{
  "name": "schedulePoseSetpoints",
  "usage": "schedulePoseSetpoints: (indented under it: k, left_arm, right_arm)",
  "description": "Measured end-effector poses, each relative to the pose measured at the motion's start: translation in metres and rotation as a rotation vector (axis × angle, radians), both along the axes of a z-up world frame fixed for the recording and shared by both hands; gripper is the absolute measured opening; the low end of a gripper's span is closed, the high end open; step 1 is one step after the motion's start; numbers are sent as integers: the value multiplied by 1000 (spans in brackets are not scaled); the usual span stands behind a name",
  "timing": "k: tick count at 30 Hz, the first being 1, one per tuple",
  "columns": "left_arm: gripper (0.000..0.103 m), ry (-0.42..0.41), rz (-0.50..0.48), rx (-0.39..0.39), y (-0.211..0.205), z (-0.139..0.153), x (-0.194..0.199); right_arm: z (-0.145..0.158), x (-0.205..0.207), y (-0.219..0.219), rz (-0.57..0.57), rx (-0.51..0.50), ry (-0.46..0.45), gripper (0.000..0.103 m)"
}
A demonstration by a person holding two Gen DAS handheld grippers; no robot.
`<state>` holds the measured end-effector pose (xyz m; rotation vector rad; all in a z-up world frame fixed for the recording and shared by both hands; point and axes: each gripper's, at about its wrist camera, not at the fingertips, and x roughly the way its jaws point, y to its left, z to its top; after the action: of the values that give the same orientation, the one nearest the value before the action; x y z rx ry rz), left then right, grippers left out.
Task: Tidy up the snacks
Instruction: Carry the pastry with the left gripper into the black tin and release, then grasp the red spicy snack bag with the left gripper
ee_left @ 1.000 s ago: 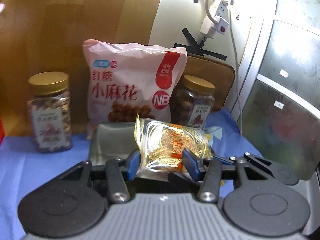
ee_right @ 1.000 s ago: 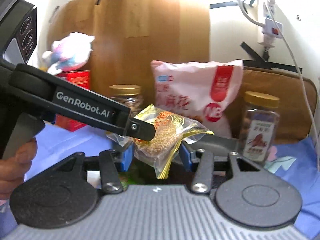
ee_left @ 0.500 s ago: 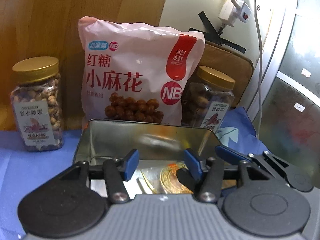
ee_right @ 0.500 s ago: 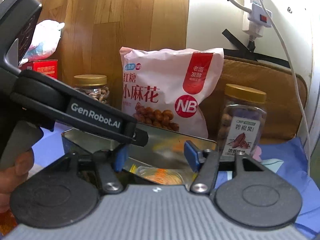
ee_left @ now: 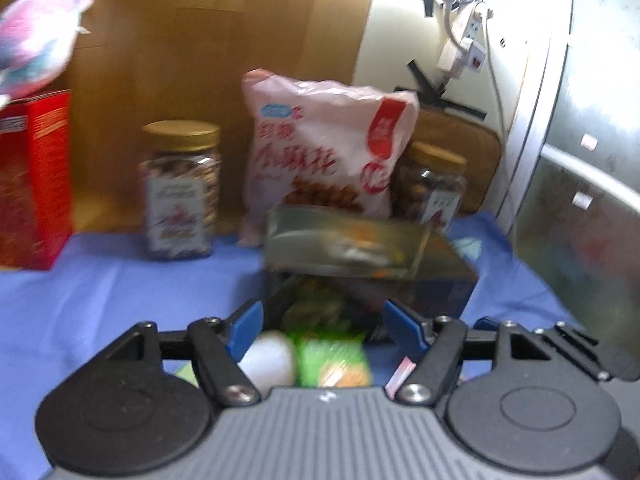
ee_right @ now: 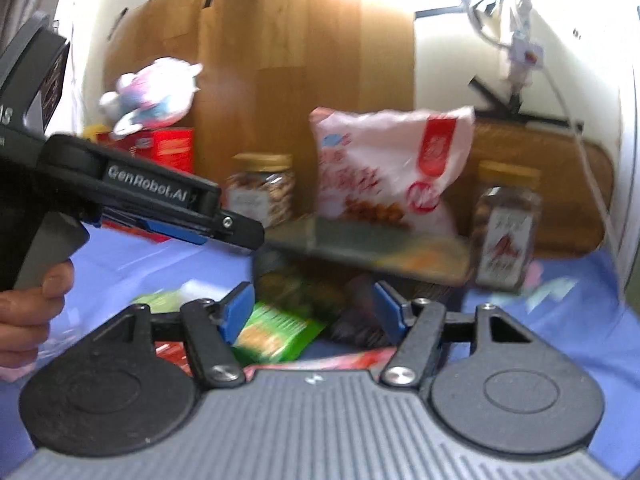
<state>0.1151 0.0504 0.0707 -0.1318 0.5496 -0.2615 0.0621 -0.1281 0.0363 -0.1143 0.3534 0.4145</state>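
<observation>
Roughly, left to right, on the blue cloth [ee_left: 120, 292]:

- Red box [ee_left: 32, 180], far left, with a plush toy [ee_left: 36, 36] on top.
- Left jar [ee_left: 180, 188], gold lid, upright at the back.
- Pink bag [ee_left: 324, 152], standing between the jars.
- Tin [ee_left: 360, 248], just in front of the bag, its long side running left to right; blurred, contents unclear.
- Right jar [ee_left: 436, 188], partly behind the bag.
- Loose snacks in front of the tin: a green packet [ee_right: 276, 328], tilted, long axis running toward the tin, and a red-pink packet [ee_right: 340, 360] lower down.

Left gripper [ee_left: 324, 324]: jaws opening, nothing pressed between them; a white item [ee_left: 268, 356] and the green packet lie just below.

Right gripper [ee_right: 312, 312]: jaws opening, nothing clamped. The green packet lies under its left finger, so this gripper looks nearer; a hand [ee_right: 28, 312] holds the other tool at left.
</observation>
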Motion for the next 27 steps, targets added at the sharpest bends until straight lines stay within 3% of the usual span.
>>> schedulePoseSetpoints:
  k: [5,12,18,27]
  left_arm:
    - [68,27,66,59,29,-14,-35]
    - [68,124,137,36,71,-32,-60]
    - [73,140,75,47,66,-38,-69]
    - [73,212,-12,-50,56,-49,-52]
  right_arm:
    - [-13,-24,16,73,7,87,68]
    - [-28,-41,41,143,-16,183,68]
    - [-31,-44,53,156,-53,204,68]
    - [-36,-27,61,149,-78,241,68]
